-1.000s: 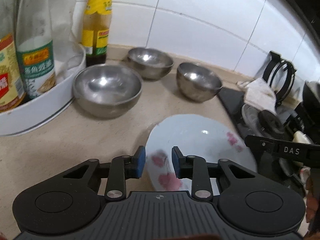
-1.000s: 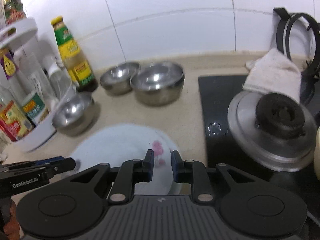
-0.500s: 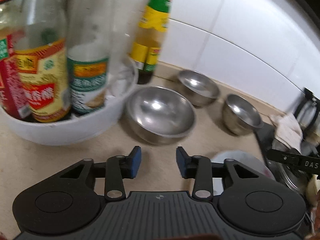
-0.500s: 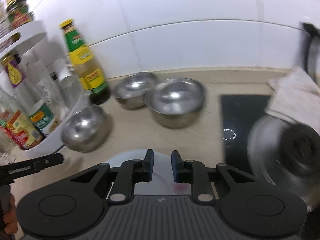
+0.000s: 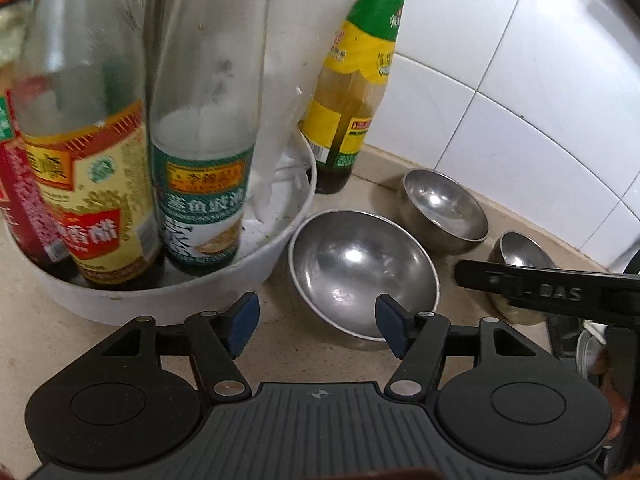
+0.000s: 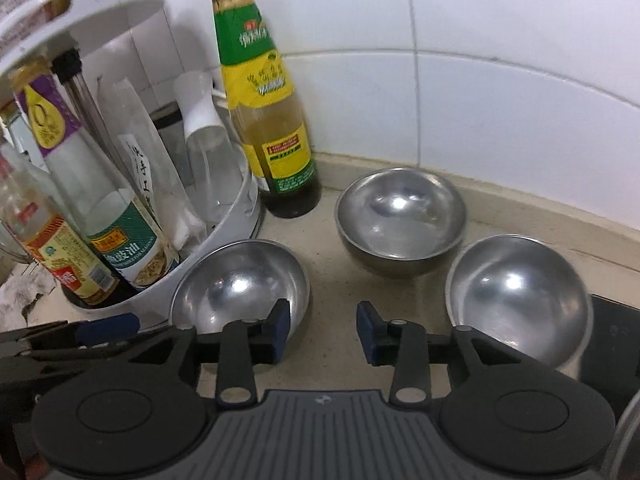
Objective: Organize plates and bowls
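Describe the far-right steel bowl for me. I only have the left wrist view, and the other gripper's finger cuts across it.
Observer: In the right wrist view that steel bowl shows whole. It is upright and empty, and its right side is at the edge of the black cooktop.
Operator: Report the right gripper's jaws.
Observer: The right gripper is open. Its jaws have just been opening, and nothing is between them.
Operator: Check above the bottle rack.
Observer: The white rack has an upper tier over the bottles. Your view cuts it off.
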Motion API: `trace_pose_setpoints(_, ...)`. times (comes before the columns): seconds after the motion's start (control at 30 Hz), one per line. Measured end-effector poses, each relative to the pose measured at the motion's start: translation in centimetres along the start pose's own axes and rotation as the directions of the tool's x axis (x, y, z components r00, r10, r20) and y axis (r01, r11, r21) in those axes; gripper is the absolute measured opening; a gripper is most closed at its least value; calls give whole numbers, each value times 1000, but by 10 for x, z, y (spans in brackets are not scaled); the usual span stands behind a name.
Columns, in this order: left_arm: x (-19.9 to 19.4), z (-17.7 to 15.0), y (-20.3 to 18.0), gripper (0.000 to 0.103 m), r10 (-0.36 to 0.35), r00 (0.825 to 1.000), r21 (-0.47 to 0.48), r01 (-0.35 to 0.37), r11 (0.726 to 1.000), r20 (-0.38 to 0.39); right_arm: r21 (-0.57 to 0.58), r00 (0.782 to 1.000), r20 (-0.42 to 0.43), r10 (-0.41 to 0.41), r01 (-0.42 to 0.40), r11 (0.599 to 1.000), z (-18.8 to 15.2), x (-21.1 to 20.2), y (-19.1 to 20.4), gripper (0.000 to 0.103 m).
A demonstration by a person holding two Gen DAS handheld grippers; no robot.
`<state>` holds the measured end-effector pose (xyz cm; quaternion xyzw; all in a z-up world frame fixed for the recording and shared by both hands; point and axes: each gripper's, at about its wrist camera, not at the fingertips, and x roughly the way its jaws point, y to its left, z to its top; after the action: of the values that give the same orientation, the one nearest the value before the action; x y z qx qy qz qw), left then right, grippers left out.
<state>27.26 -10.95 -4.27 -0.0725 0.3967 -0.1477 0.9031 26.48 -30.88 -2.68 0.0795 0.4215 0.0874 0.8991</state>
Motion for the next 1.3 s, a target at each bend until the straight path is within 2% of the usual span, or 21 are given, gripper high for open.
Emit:
trace_pose_setpoints(0.13,10,1,-4,71,1,1000,1,-1,1000,-20,-1,999,-33,17,-17,1000,3,19,-3,35)
trace_pose_setpoints(0.33,30,4,-9,61,4,998,-13,-5,1000,-59,-25,997,-76,19,-21,999,3,41,-5,35)
trace_pose_setpoints(0.37,33,5,-9,60,7,998,-14,-8,1000,-60,-26,996,-86,28,-30,999,3,45,-5,34)
trace_pose_setpoints(0.43,39,6,-7,55,10,998,-18,-12,1000,-70,-16,993,-103,53,-55,998,3,51,-5,23)
trace_pose_setpoints(0.47,42,7,-7,47,5,997,-19,-7,1000,-77,-3,991,-115,63,-64,998,4,54,-6,17)
trace_pose_setpoints(0.5,45,7,-6,42,0,996,-21,-2,1000,-90,4,991,-118,57,-57,998,3,54,-7,17)
trace_pose_setpoints(0.6,44,5,-7,37,-3,995,-1,3,1000,-104,-2,991,-121,61,-62,998,-1,45,-10,15)
trace_pose_setpoints(0.73,30,-4,-17,37,-51,991,26,55,998,-121,44,987,-135,83,-78,996,-9,22,-23,15)
trace_pose_setpoints(0.83,23,-9,-25,41,-83,987,62,92,994,-139,77,984,-151,93,-82,994,-14,13,-31,15)
trace_pose_setpoints(0.97,28,-9,-28,45,-56,988,84,68,994,-147,69,985,-164,56,-45,997,-19,18,-34,16)
trace_pose_setpoints(1.03,21,-5,-28,44,-51,991,83,62,995,-128,77,988,-143,59,-49,996,-17,11,-35,16)
trace_pose_setpoints(1.13,7,5,-31,48,-24,997,114,32,993,-68,40,996,-84,25,-22,999,-7,-9,-40,17)
trace_pose_setpoints(1.2,-1,15,-34,50,-33,999,109,36,993,-29,36,999,-37,11,-10,999,6,-22,-48,17)
trace_pose_setpoints(1.3,2,36,-48,52,-47,999,123,46,991,4,26,998,11,-60,59,998,33,-25,-60,20)
